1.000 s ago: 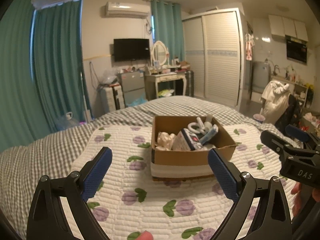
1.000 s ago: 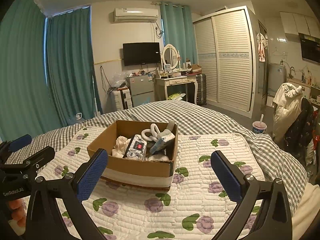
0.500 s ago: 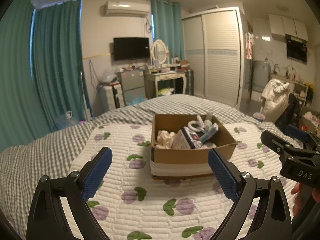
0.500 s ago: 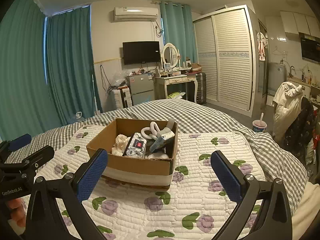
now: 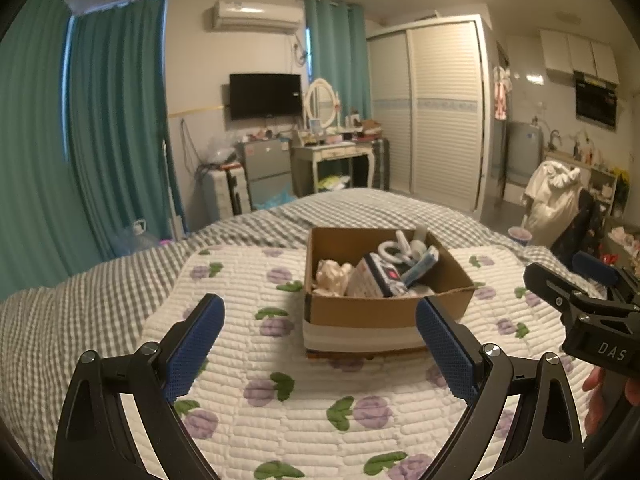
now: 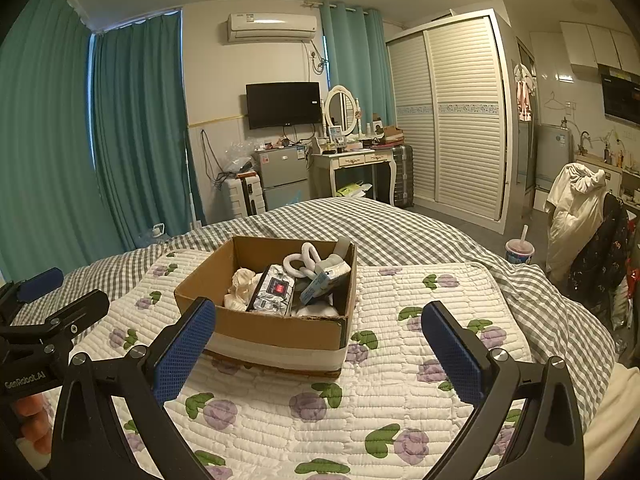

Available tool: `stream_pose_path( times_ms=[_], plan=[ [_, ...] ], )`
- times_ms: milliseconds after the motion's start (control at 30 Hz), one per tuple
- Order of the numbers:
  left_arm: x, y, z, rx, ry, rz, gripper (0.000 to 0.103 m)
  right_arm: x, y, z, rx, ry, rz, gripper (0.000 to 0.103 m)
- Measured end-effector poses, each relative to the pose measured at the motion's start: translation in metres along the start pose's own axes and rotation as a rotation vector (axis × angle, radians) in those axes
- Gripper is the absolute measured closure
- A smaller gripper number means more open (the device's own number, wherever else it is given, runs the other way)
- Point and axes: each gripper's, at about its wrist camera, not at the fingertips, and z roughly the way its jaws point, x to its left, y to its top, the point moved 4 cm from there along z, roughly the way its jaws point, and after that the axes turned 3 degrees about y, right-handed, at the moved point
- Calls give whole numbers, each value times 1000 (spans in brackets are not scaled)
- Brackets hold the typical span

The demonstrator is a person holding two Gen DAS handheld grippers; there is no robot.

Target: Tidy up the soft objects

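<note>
A brown cardboard box [image 5: 384, 312] [image 6: 280, 330] with a white band stands on the quilt. It holds a cream soft cloth [image 5: 332, 276] [image 6: 242, 280], a patterned pack [image 5: 374, 282] [image 6: 274, 290], a white looped toy [image 5: 394, 246] [image 6: 304, 260] and a blue-white pack [image 5: 420, 266] [image 6: 326, 280]. My left gripper [image 5: 320, 344] is open and empty, held above the quilt in front of the box. My right gripper [image 6: 318, 352] is open and empty, also just short of the box. Each gripper shows at the edge of the other's view.
The white quilt with purple flowers [image 5: 288, 392] [image 6: 400, 360] lies on a grey checked bed [image 5: 80, 296]. Beyond the bed stand teal curtains [image 6: 136, 132], a dressing table [image 6: 356, 160], a wardrobe [image 6: 460, 120] and a chair with clothes [image 6: 580, 216].
Both grippers have drifted slightly; the box sits a little higher in both views. Both stay open and empty.
</note>
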Motion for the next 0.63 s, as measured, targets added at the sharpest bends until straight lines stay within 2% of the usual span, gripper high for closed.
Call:
stream_pose_path(
  times_ms=[633],
  plan=[
    [-1,-1,1,0,1,17,5,0,-1,0,6,3,0,0]
  ],
)
